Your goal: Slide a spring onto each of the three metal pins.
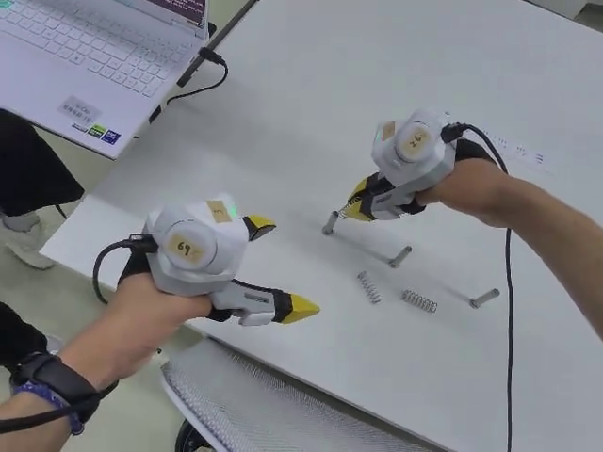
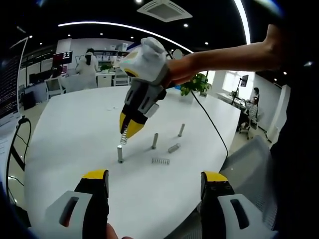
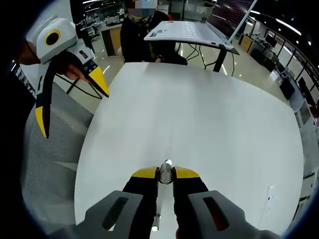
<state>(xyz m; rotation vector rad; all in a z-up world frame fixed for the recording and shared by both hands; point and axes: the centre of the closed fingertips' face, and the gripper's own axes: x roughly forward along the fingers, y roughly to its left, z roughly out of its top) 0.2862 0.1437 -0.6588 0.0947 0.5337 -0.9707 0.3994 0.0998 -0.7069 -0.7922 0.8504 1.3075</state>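
One spring [image 3: 165,175] is being gripped tightly between the fingers of the right gripper [image 1: 347,213], just above one of three upright metal pins [image 1: 330,224] on the white desk [image 1: 311,94]. Two more springs [image 1: 369,287] are lying loose off to one side of those fingers, among the other two pins. The left gripper [image 1: 281,266] is being held near the desk's edge, fingers spread with nothing between them; a laptop [image 1: 85,56] is sitting open at a far corner.

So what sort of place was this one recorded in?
Most likely an open-plan office or lab: a big white worktable with a laptop on it, other desks in the room behind, and a ceiling air vent overhead.
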